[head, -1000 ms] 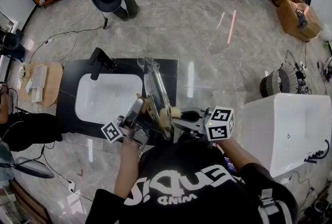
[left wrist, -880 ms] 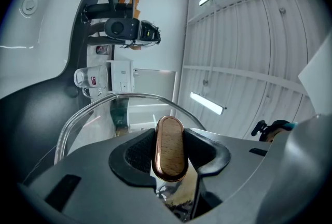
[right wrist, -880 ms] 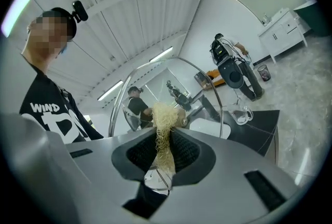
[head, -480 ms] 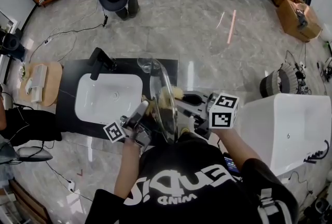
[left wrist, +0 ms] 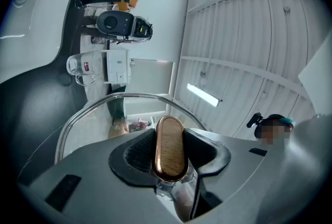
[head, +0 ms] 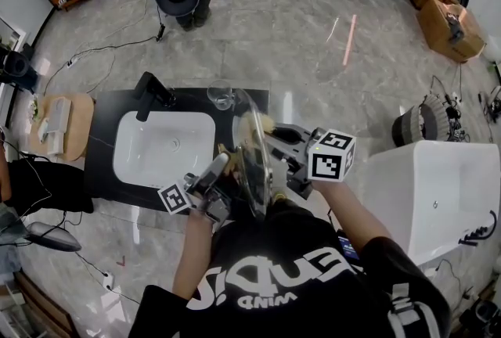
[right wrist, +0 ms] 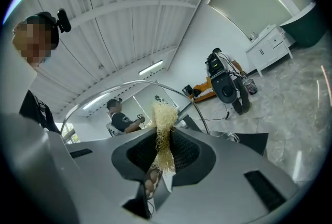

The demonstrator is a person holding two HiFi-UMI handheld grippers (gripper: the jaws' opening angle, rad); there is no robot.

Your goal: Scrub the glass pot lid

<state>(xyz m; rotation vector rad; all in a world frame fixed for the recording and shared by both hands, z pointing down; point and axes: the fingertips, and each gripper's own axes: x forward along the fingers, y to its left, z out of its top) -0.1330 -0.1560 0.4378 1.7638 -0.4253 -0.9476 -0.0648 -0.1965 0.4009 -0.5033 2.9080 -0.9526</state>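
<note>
My left gripper (head: pixel 222 165) clamps the round glass pot lid (head: pixel 255 172) edge-on at mid-frame by its wooden knob (left wrist: pixel 169 145). My right gripper (head: pixel 271 142) pinches a pale fibre scrubber (head: pixel 252 125) against the lid's upper right face.

**Head view: counts.** You carry two grippers, the left gripper (head: pixel 221 164) and the right gripper (head: pixel 270 137). There are two marker cubes, the left cube (head: pixel 174 198) and the right cube (head: pixel 331 157).

- **Centre:** one glass pot lid (head: pixel 249 152) and one pale scrubber (head: pixel 252 124).
- **Left of centre:** one white sink (head: pixel 156 142), one black faucet (head: pixel 153 94), one drinking glass (head: pixel 221 98) and one wooden board (head: pixel 78 113).
- **Right edge:** one white bathtub (head: pixel 438 195).
</note>
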